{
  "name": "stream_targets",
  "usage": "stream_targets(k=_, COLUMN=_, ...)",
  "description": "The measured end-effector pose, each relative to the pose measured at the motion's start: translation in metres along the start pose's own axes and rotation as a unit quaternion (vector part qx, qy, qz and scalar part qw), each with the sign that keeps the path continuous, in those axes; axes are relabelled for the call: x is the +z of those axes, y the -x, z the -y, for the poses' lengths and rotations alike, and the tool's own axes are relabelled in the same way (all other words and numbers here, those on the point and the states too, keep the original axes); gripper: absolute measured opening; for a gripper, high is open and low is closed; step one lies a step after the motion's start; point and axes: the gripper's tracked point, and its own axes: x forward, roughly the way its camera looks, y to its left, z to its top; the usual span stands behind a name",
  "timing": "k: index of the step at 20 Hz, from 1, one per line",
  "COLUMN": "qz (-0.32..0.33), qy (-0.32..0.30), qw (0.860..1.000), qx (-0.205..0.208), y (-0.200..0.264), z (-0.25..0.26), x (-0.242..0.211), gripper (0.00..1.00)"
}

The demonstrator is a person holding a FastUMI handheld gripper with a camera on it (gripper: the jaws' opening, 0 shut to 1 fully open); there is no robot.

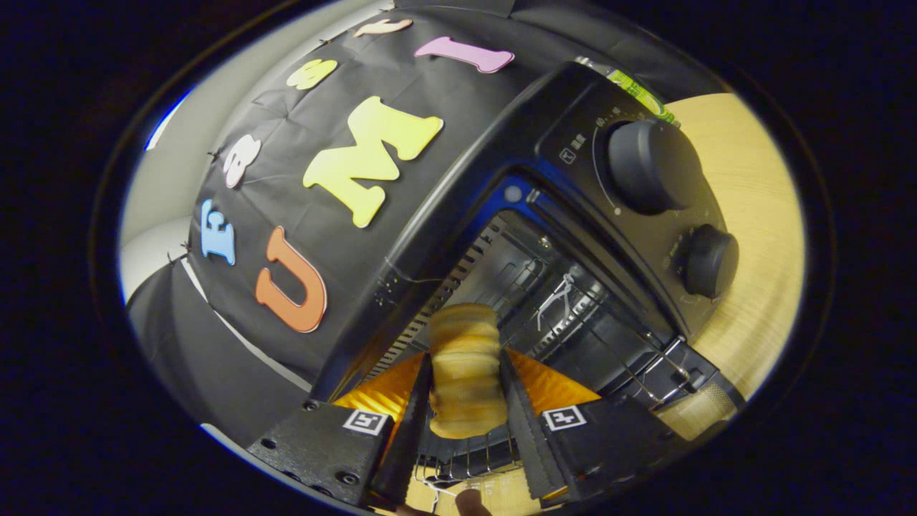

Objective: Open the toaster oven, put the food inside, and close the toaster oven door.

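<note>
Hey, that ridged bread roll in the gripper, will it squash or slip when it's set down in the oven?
The bread roll looks soft and light, so it probably dents under firm squeezing. Its ridges likely help the fingers pressing both sides avoid slipping. Being rounded, it may roll on the wire rack.

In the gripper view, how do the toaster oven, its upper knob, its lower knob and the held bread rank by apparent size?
1. Toaster oven, by far the largest.
2. Bread, clamped in the gripper; it sits nearest the camera, so its rank is unsure.
3. Upper knob, about the bread's size.
4. Lower knob, the smallest.
</note>
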Motion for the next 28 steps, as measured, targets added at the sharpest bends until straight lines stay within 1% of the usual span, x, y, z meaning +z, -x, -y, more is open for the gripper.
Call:
stream_targets(k=1, qz=-0.007, qy=0.003, qw=1.0, qx=0.006, y=0.002, z=-0.003, x=-0.003, gripper=0.66)
stream_targets(k=3, qz=-0.006, qy=0.018, qw=1.0, qx=-0.003, y=0.006, z=-0.002, x=-0.004, gripper=0.74)
stream_targets(k=5, qz=-0.001, qy=0.03, qw=0.999, qx=-0.015, y=0.014, z=0.001, x=-0.003, gripper=0.83)
stream_targets(k=6, qz=-0.002, qy=0.032, qw=0.999, qx=-0.016, y=0.019, z=0.001, x=-0.003, gripper=0.89)
stream_targets(k=8, qz=-0.005, qy=0.038, qw=0.999, qx=-0.016, y=0.031, z=-0.003, x=-0.003, gripper=0.96)
stream_targets(k=12, qz=-0.015, qy=0.056, qw=0.998, qx=-0.025, y=0.06, z=-0.013, x=-0.003, gripper=1.0)
stream_targets(k=13, qz=-0.014, qy=0.068, qw=0.997, qx=-0.029, y=0.069, z=-0.016, x=-0.003, gripper=1.0)
stream_targets(k=15, qz=-0.017, qy=0.114, qw=0.992, qx=-0.044, y=0.089, z=-0.02, x=-0.007, gripper=1.0)
stream_targets(k=18, qz=-0.015, qy=0.203, qw=0.977, qx=-0.07, y=0.115, z=-0.023, x=-0.013, gripper=1.0)
stream_targets(k=20, qz=-0.01, qy=0.244, qw=0.966, qx=-0.084, y=0.129, z=-0.025, x=-0.015, gripper=1.0)
stream_targets(k=21, qz=-0.012, qy=0.259, qw=0.961, qx=-0.099, y=0.135, z=-0.022, x=-0.018, gripper=1.0)
stream_targets(k=22, qz=-0.019, qy=0.272, qw=0.953, qx=-0.132, y=0.141, z=-0.013, x=-0.019, gripper=1.0)
stream_targets(k=23, qz=-0.04, qy=0.286, qw=0.942, qx=-0.169, y=0.147, z=-0.001, x=-0.024, gripper=1.0)
stream_targets(k=24, qz=-0.063, qy=0.304, qw=0.932, qx=-0.189, y=0.153, z=0.005, x=-0.031, gripper=1.0)
stream_targets(k=25, qz=-0.085, qy=0.318, qw=0.923, qx=-0.198, y=0.157, z=0.007, x=-0.036, gripper=1.0)
stream_targets(k=26, qz=-0.101, qy=0.324, qw=0.918, qx=-0.205, y=0.162, z=0.011, x=-0.043, gripper=1.0)
stream_targets(k=28, qz=-0.124, qy=0.322, qw=0.915, qx=-0.211, y=0.166, z=0.021, x=-0.055, gripper=1.0)
